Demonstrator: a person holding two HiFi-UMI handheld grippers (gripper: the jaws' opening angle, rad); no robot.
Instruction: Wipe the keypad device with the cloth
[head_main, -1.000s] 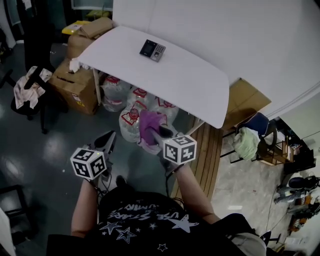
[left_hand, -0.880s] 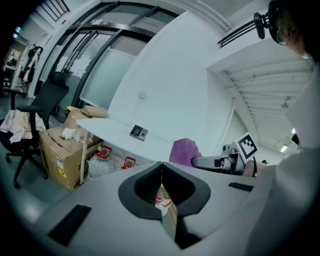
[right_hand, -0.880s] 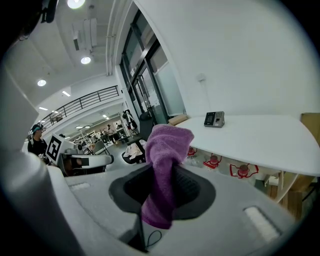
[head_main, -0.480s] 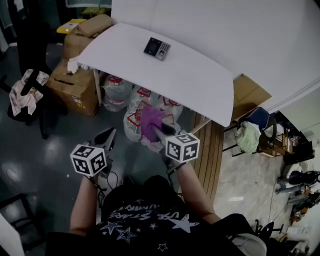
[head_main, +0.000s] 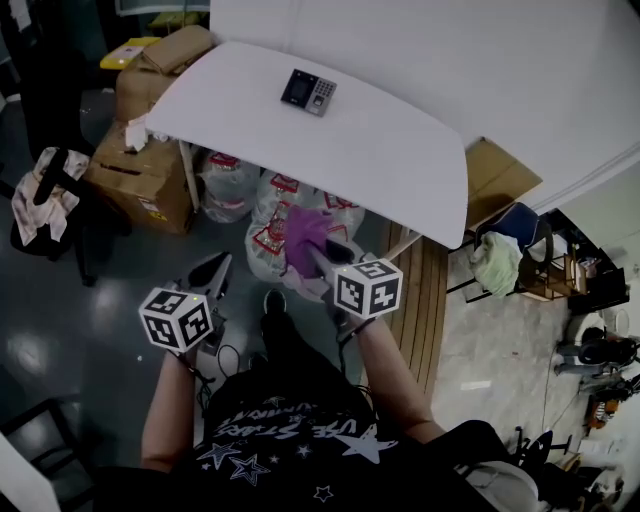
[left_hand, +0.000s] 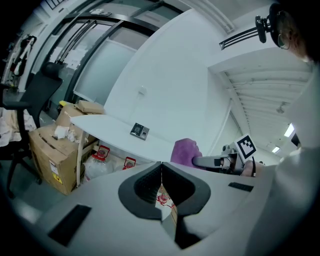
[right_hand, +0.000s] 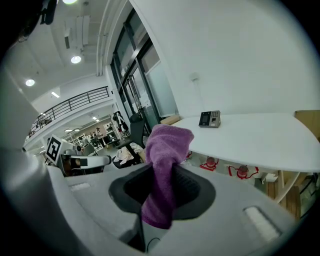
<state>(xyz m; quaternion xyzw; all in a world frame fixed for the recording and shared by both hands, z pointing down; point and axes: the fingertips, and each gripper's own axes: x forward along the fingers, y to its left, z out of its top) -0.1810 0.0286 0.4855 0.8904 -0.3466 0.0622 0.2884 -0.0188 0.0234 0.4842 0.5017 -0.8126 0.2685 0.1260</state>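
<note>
The keypad device (head_main: 308, 92) is a small dark box with a grey keypad, lying on the far part of the white table (head_main: 400, 170); it also shows as the keypad device (left_hand: 139, 131) and the keypad device (right_hand: 209, 119). My right gripper (head_main: 318, 258) is shut on the purple cloth (head_main: 303, 238), well short of the table; the cloth (right_hand: 163, 170) hangs bunched between its jaws. To the left my left gripper (head_main: 212, 272) is shut with nothing in it, its jaws (left_hand: 161, 184) pressed together. The cloth (left_hand: 185, 152) is seen from there too.
Several water jugs (head_main: 280, 205) stand under the table. Cardboard boxes (head_main: 145, 165) sit at its left end. A dark chair with clothing (head_main: 40, 205) is at far left, and a chair with a green cloth (head_main: 497, 270) at right beside a wooden pallet (head_main: 415, 300).
The person has stepped slightly closer to the table; a shoe now shows on the floor between the grippers. Both grippers keep their hold and spacing.
</note>
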